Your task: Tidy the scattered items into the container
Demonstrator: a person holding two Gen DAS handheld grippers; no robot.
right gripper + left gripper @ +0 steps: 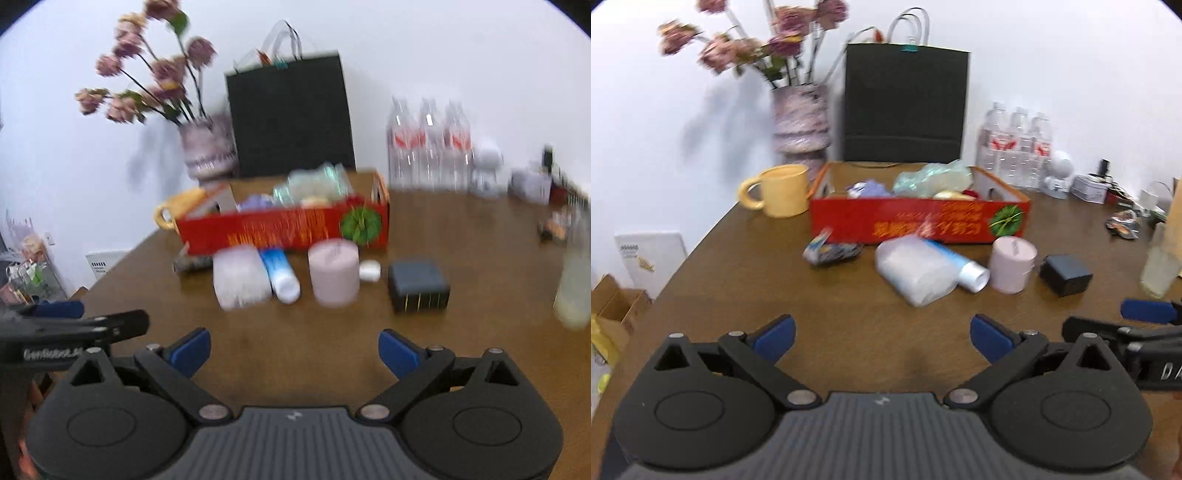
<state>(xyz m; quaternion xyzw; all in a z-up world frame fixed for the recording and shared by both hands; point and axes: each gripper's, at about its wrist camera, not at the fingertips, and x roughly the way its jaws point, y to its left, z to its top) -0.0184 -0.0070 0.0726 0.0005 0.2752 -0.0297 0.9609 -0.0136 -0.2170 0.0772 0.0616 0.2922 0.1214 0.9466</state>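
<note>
Red box [919,221] w/ unreadable orange print sits mid-table [849,332], pink jar [1012,264], blue-white tube [960,264], black cube [1065,273] loose in front; left gripper [882,334] & right gripper [294,350] both spread wide, empty.

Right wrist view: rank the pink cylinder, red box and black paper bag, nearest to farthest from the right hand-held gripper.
1. Pink cylindrical container, standing on the table just ahead of the right hand-held gripper, slightly right.
2. Red cardboard box, behind the cylinder.
3. Black paper bag, at the back against the wall.
</note>
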